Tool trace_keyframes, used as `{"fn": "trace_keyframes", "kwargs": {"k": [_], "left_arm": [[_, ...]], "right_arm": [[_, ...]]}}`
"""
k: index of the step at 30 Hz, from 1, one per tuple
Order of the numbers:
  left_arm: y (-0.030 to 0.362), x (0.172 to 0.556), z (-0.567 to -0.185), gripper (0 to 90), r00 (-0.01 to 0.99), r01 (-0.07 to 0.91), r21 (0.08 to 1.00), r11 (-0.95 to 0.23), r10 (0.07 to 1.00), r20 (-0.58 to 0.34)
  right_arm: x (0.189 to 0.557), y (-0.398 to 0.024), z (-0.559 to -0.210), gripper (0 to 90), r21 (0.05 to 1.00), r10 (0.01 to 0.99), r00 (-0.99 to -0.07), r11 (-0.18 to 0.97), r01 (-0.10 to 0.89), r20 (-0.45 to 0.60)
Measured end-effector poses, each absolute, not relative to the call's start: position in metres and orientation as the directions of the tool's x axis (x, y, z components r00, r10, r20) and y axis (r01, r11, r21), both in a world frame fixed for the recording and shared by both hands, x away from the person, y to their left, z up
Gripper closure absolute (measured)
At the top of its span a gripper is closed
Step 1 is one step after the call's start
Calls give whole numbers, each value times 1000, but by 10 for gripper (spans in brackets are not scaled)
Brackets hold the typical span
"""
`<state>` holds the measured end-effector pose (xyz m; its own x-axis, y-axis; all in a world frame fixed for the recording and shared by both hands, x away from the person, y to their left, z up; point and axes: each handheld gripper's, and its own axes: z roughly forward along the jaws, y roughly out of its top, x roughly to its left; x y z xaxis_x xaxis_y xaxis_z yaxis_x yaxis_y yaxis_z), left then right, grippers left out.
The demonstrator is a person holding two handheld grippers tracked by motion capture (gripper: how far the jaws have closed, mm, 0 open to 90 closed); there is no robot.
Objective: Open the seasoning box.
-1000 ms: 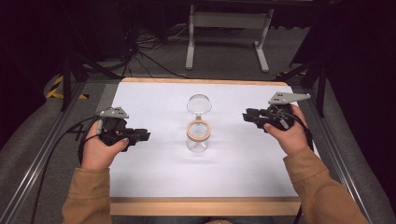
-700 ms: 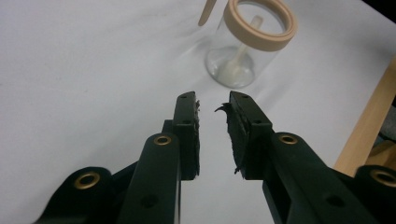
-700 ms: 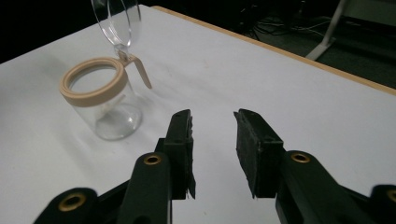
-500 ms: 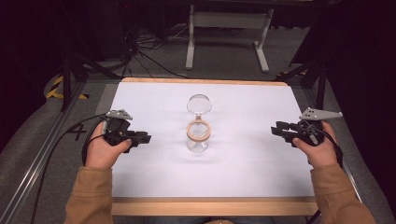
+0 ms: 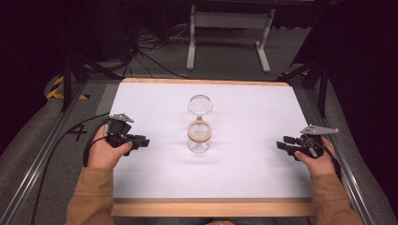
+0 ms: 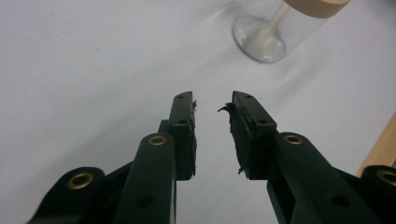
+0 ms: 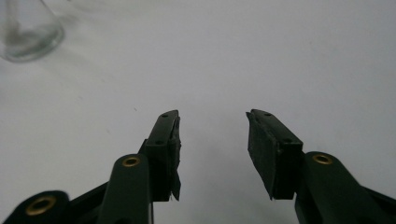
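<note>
Mid-table stands a clear glass vessel with a tan ring (image 5: 199,131) on its top, and the clear rim of a stemmed glass (image 5: 200,105) shows just behind it. My left gripper (image 5: 144,140) rests to their left, pointing at them. In the left gripper view its jaws (image 6: 212,100) are apart with nothing between them, and the glass foot (image 6: 259,39) lies ahead. My right gripper (image 5: 281,144) sits near the table's right edge. Its jaws (image 7: 213,116) stand wide over bare white surface, with a glass base (image 7: 28,32) far off. Both pairs of jaws have just been opening.
The white tabletop (image 5: 253,178) has a wooden border (image 5: 211,206) at front and back. Metal rails (image 5: 42,159) run along both sides. A black cable (image 5: 70,136) trails from the left gripper. A white stand (image 5: 230,28) is on the floor beyond.
My right hand has drawn away from the glass, moving right and toward the near edge, and its jaws have spread wider. The left hand has barely shifted.
</note>
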<state>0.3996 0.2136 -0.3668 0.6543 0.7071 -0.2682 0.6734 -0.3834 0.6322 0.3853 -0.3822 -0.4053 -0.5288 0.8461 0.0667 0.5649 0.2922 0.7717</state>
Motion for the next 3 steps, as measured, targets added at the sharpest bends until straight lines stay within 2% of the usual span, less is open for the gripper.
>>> {"fn": "trace_keyframes", "kwargs": {"k": [3], "left_arm": [[212,399,-365,686,656,670,641,-375,703,-274]], "right_arm": [[385,-384,-413,505,768,854,-516,282,575,73]]}}
